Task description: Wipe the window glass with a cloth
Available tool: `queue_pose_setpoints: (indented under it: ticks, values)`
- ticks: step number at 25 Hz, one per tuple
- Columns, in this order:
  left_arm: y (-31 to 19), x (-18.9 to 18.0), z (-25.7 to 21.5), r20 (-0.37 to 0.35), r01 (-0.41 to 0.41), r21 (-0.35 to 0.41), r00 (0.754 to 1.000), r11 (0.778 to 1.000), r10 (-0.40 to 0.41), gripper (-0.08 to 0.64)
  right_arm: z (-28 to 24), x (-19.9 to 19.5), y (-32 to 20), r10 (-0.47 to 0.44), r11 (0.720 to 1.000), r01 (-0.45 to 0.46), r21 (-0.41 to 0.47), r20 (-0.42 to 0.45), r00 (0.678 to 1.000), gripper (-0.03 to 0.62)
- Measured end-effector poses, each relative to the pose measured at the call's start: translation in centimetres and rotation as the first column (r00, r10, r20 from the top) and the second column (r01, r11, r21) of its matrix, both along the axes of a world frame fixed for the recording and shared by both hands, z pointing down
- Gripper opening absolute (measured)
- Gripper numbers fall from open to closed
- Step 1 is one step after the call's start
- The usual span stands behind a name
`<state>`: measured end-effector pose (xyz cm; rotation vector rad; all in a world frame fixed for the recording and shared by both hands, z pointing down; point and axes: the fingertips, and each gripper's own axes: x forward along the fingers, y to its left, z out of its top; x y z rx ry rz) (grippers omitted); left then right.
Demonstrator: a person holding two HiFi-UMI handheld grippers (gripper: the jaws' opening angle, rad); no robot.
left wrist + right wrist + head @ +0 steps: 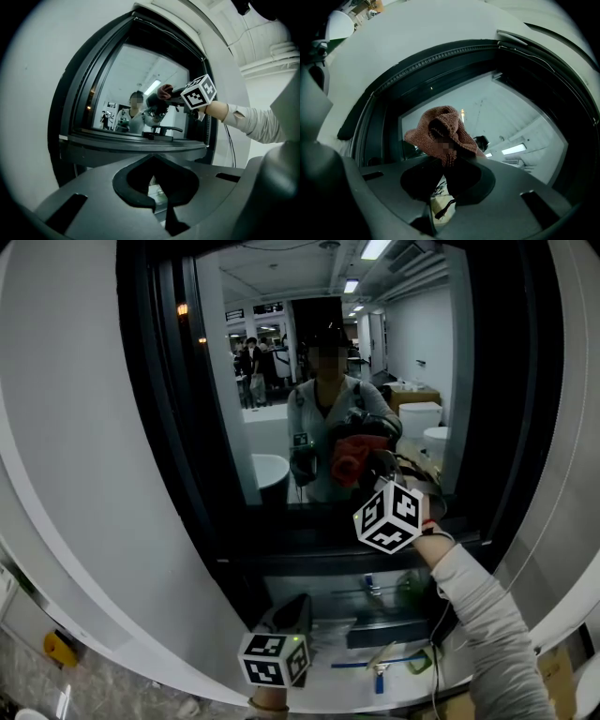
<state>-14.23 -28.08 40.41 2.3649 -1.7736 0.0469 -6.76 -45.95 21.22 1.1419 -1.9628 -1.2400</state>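
Entry: my right tool [444,187], clenched on knitted cloth [440,131], facing window glass [506,122].
Handling: I should press the cloth flat and wipe in overlapping strokes; my left tool [158,199] sits low, jaws together, empty.

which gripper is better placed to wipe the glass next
Right. The right gripper is shut on the cloth and raised to the glass; the left gripper is held low, empty.

High right claw [446,161] clamped, low left claw [153,155] closed.
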Motion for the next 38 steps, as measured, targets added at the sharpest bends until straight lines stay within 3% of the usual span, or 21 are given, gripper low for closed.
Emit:
queue_pose_setpoints:
  ticks: [12, 21, 32, 38]
  values:
    - [0.4, 1.4, 0.3, -0.001, -0.015, -0.012, 1.000, 1.000, 0.015, 0.005, 5.1, 0.5, 0.0, 0.000, 0.995, -0.005, -0.101, -0.049, 0.999, 0.061]
    - [-0.1, 2.7, 0.2, 0.009, -0.041, -0.014, 0.999, 0.999, 0.041, 0.005, 5.3, 0.7, 0.2, 0.002, 0.997, -0.010, -0.073, -0.100, 0.995, 0.061]
    - [-1.3, 4.5, 0.5, 0.012, -0.087, -0.018, 0.996, 0.996, 0.087, 0.005, -1.8, 4.3, 2.7, -0.012, 0.999, 0.013, 0.048, -0.024, 1.000, 0.061]
    - [-2.1, 4.9, 0.4, 0.011, -0.102, -0.017, 0.995, 0.995, 0.102, 0.005, -8.8, 8.0, 2.4, 0.064, 0.980, -0.056, 0.193, -0.040, 0.997, 0.061]
